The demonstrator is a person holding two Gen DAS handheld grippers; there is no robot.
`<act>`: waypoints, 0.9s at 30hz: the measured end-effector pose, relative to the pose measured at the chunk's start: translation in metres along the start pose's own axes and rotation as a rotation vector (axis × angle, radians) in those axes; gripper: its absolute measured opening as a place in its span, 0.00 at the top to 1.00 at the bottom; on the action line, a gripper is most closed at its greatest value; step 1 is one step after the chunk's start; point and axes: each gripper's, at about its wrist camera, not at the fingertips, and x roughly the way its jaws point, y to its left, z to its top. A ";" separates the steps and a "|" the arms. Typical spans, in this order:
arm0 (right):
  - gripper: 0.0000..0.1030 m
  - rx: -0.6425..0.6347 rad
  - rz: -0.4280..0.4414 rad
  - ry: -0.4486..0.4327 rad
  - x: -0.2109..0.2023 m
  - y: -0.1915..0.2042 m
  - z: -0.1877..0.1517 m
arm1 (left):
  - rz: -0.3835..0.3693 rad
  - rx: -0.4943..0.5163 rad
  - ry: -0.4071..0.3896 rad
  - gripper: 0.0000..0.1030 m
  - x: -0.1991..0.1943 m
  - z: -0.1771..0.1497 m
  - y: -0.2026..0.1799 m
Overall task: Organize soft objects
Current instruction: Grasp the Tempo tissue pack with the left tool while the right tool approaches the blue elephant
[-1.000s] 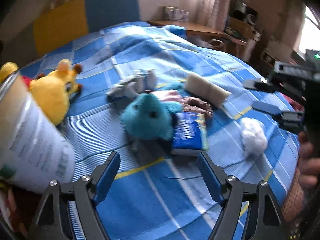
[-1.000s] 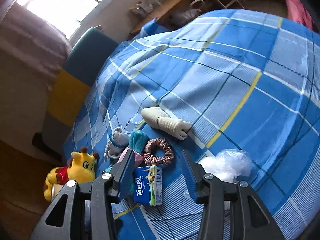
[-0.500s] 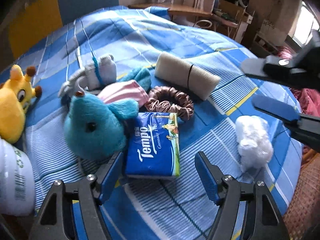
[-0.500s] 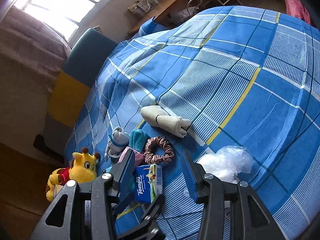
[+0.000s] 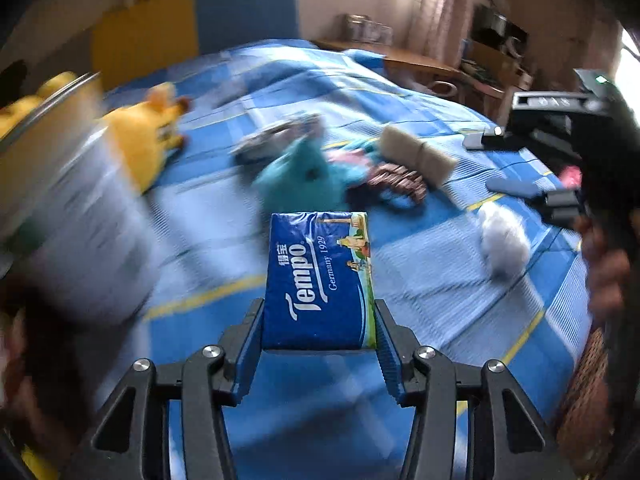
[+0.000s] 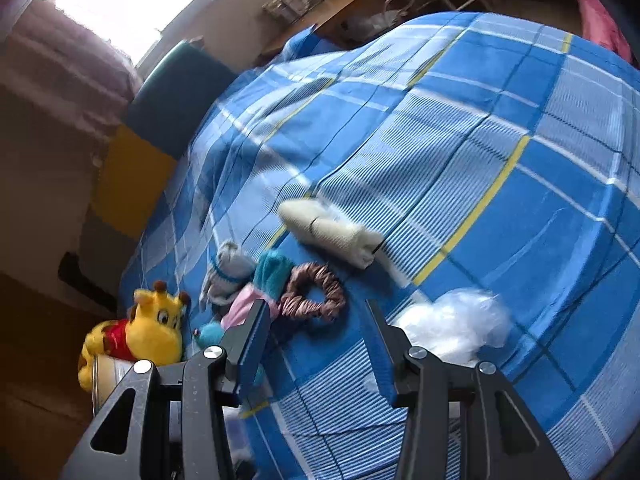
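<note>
Left gripper (image 5: 319,330): fingers pinching the near end of a blue Tempo tissue pack (image 5: 320,276), one pad on each long side; pack held clear of the blue plaid bedspread (image 5: 440,280), printed face up, far end pointing away from the camera. Surroundings in the left wrist view blurred.

Right gripper (image 6: 316,344): fingers spread wide, nothing between them, hovering over the bedspread (image 6: 500,140). Also visible at the right edge of the left wrist view (image 5: 516,160), gripped by a hand (image 5: 606,272).

Just beside the right gripper's right finger: clump of white stuffing (image 6: 456,326) on the bedspread; seen in the left wrist view (image 5: 502,242) lying apart from the other items.

Just past the right gripper's left finger: brown scrunchie (image 6: 316,292), flat on the bedspread, touching a pink cloth (image 6: 244,306) and a teal sock (image 6: 272,274). Teal plush toy (image 6: 210,334) near the pink cloth, mostly hidden behind the finger; larger in the left wrist view (image 5: 304,178), directly beyond the held pack. Grey plush (image 6: 226,272) beside the teal sock.

Beyond the scrunchie: rolled cream cloth (image 6: 332,232) bound with a dark band, lying apart from the cluster.

Left side: yellow giraffe plush (image 6: 140,328) with red shirt, near the bed edge, resting against a metal-rimmed tin (image 6: 106,376). Same tin (image 5: 68,216) large and blurred at the left of the left wrist view.

Far end: teal and yellow headboard (image 5: 192,24), wooden desk (image 5: 404,58) under a bright window (image 6: 120,0).
</note>
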 end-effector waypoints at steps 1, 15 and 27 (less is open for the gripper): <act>0.54 -0.015 0.003 0.014 0.003 0.003 -0.001 | 0.020 -0.005 0.003 0.50 -0.004 -0.011 0.005; 0.49 -0.110 0.113 0.246 0.047 0.036 -0.029 | 0.133 0.060 -0.098 0.49 -0.004 -0.080 0.014; 0.23 -0.032 0.111 0.227 0.090 0.070 -0.031 | 0.076 0.021 -0.118 0.49 -0.005 -0.082 0.021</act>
